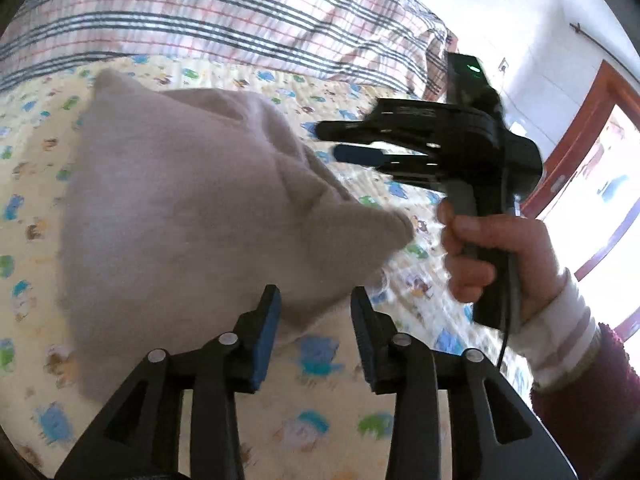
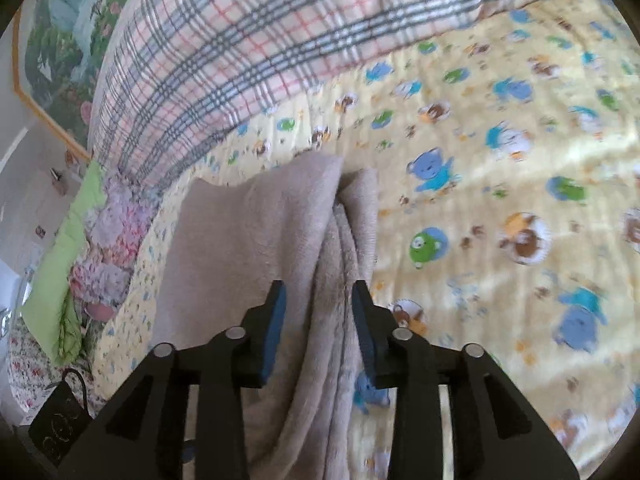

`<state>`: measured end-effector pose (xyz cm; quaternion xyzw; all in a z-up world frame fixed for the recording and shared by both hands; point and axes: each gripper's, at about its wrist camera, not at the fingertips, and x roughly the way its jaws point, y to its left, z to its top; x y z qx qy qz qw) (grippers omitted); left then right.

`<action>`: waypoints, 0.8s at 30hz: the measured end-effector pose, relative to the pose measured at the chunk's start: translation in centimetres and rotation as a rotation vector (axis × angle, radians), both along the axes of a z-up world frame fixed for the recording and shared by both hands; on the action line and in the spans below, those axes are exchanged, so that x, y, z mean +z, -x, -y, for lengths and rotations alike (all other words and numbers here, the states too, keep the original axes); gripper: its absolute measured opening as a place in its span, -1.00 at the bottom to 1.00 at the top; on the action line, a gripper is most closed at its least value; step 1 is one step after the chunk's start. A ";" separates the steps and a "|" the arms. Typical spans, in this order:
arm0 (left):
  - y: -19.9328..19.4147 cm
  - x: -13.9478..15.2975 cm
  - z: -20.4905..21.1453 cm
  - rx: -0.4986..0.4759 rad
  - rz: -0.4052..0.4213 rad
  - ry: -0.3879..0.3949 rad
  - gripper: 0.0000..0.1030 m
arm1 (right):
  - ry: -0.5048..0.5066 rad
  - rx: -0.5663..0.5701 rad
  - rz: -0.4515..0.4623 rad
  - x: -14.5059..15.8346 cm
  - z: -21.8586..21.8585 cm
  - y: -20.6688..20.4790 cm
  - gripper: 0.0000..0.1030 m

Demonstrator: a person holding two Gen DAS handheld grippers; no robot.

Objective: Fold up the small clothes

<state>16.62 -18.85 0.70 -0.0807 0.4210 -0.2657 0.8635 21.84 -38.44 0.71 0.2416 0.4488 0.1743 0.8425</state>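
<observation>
Left claw: jaws parted, nothing pinched; the near edge of the beige garment lies just past the tips, between them in view, contact unclear. Right claw: jaws apart by about the same gap, a bunched fold of the garment runs between the blue pads; pads don't look pressed into it, so no firm grip that I can confirm. From the left wrist view the right claw sits at the garment's right side, held by the right hand.

Garment: soft fleece, blurred, humped up in the left view with one corner pointing right; in the right view it drapes toward the camera in long folds.

Yellow animal-print quilt is open to the right and near. Plaid blanket bounds the far side. Green and floral bedding at left.
</observation>
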 end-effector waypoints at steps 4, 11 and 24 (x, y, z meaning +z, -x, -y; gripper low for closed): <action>0.1 1.1 -4.1 0.069 -0.007 0.016 -0.02 | -0.018 -0.020 0.053 1.9 0.3 1.9 -0.16; -4.3 1.9 -10.6 0.229 -0.075 0.080 0.17 | -0.013 0.020 0.037 1.5 -1.7 0.8 -0.10; -12.9 -1.7 -12.4 0.286 -0.224 0.150 0.37 | 0.011 0.051 -0.025 -1.5 -3.9 -1.5 -0.81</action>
